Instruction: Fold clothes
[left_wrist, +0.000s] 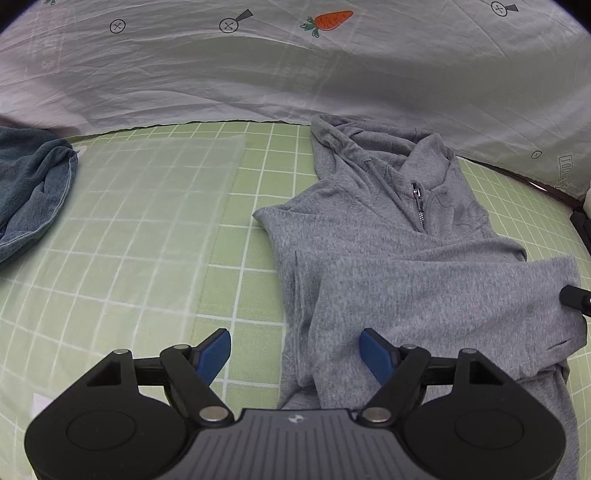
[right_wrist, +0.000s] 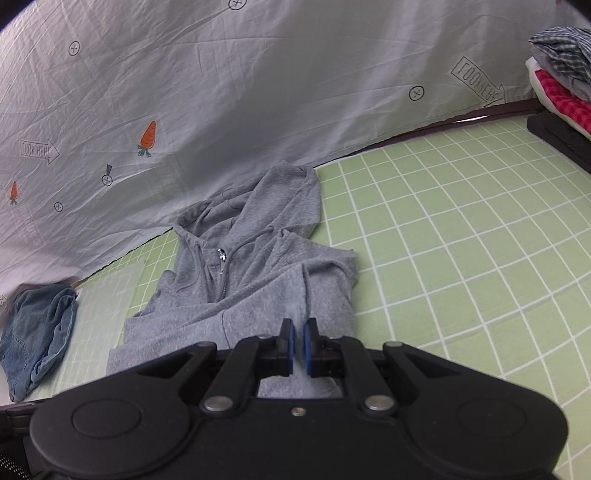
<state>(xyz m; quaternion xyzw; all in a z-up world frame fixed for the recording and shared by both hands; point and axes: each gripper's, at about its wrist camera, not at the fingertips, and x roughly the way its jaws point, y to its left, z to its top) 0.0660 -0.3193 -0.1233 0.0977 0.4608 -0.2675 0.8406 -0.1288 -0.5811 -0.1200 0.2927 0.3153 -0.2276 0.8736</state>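
A grey zip hoodie (left_wrist: 388, 240) lies on the green checked bed cover (left_wrist: 243, 280), hood toward the back and one sleeve folded across its body. My left gripper (left_wrist: 295, 350) hangs open over the hoodie's left edge, its blue pads wide apart and nothing between them. In the right wrist view the hoodie (right_wrist: 258, 280) lies straight ahead. My right gripper (right_wrist: 299, 343) has its pads almost together, and a ridge of grey fabric runs up into them. Its black tip (left_wrist: 574, 297) shows at the folded sleeve's right end.
A crumpled blue denim garment (left_wrist: 29, 192) lies at the left beside a translucent sheet (left_wrist: 140, 221). A white cloth with carrot prints (left_wrist: 258, 74) hangs along the back. Folded checked clothes (right_wrist: 561, 74) are stacked at the far right on a dark block (right_wrist: 554, 136).
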